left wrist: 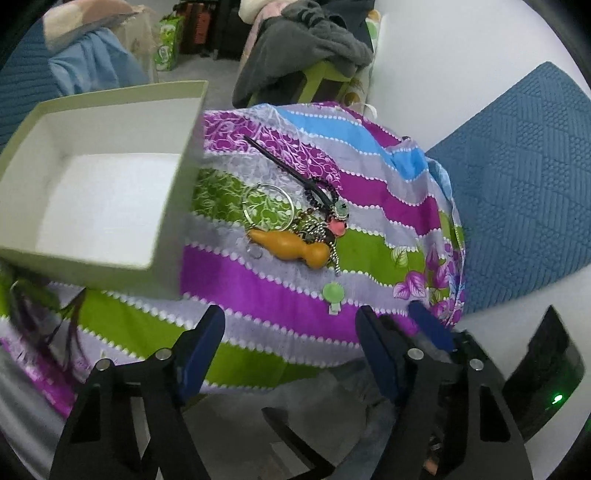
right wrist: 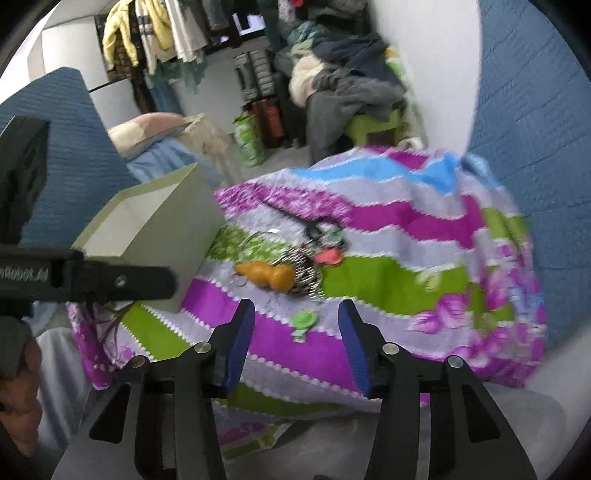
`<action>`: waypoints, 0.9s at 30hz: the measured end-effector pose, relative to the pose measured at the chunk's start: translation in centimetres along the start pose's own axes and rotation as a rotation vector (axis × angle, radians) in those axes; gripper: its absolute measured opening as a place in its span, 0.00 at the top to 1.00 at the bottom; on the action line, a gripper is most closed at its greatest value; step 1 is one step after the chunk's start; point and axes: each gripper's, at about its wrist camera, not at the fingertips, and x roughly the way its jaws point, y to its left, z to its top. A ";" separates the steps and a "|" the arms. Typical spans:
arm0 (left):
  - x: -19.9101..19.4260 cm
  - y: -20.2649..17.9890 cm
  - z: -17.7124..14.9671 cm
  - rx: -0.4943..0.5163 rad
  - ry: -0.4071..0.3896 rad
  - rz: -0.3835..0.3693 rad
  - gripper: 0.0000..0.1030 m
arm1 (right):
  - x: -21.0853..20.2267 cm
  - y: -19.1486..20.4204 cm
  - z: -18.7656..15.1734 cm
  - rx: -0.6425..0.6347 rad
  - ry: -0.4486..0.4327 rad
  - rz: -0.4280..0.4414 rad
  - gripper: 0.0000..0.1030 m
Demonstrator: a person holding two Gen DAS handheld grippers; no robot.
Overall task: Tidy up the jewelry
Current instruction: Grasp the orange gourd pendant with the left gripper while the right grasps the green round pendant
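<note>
An open pale green box (left wrist: 107,177) with a white inside stands at the left of a striped cloth (left wrist: 280,280); it also shows in the right wrist view (right wrist: 162,221). Beside it lies a jewelry pile: a yellow gourd pendant (left wrist: 290,245), a large silver ring (left wrist: 267,205), a black cord (left wrist: 284,162), a beaded chain with a pink charm (left wrist: 338,225), and a small green clip (left wrist: 333,293). The gourd (right wrist: 267,275) and clip (right wrist: 304,319) show in the right wrist view. My left gripper (left wrist: 291,328) is open and empty near the clip. My right gripper (right wrist: 297,325) is open, with the clip between its fingers' line.
A blue quilted cover (left wrist: 524,184) lies to the right of the cloth. A green stool with piled grey clothes (left wrist: 310,48) stands behind. The left gripper's body (right wrist: 85,280) crosses the left of the right wrist view. Clothes hang at the far wall (right wrist: 155,33).
</note>
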 end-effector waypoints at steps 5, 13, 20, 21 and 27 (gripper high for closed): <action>2.5 -0.1 1.2 -0.010 0.033 -0.036 0.36 | 3.0 -0.3 -0.4 -0.010 0.071 0.033 0.60; 6.3 -0.5 2.4 -0.046 0.076 -0.078 0.39 | 6.7 -1.3 -1.1 -0.018 0.140 0.029 0.67; 8.6 0.5 2.9 -0.122 0.094 -0.093 0.39 | 7.8 -1.1 -1.4 -0.090 0.130 -0.001 0.75; 8.9 0.7 3.0 -0.136 0.098 -0.099 0.39 | 8.0 -1.1 -1.4 -0.100 0.129 -0.007 0.77; 10.2 1.6 3.3 -0.218 0.098 -0.108 0.39 | 7.9 -1.4 -1.2 -0.097 0.120 -0.012 0.79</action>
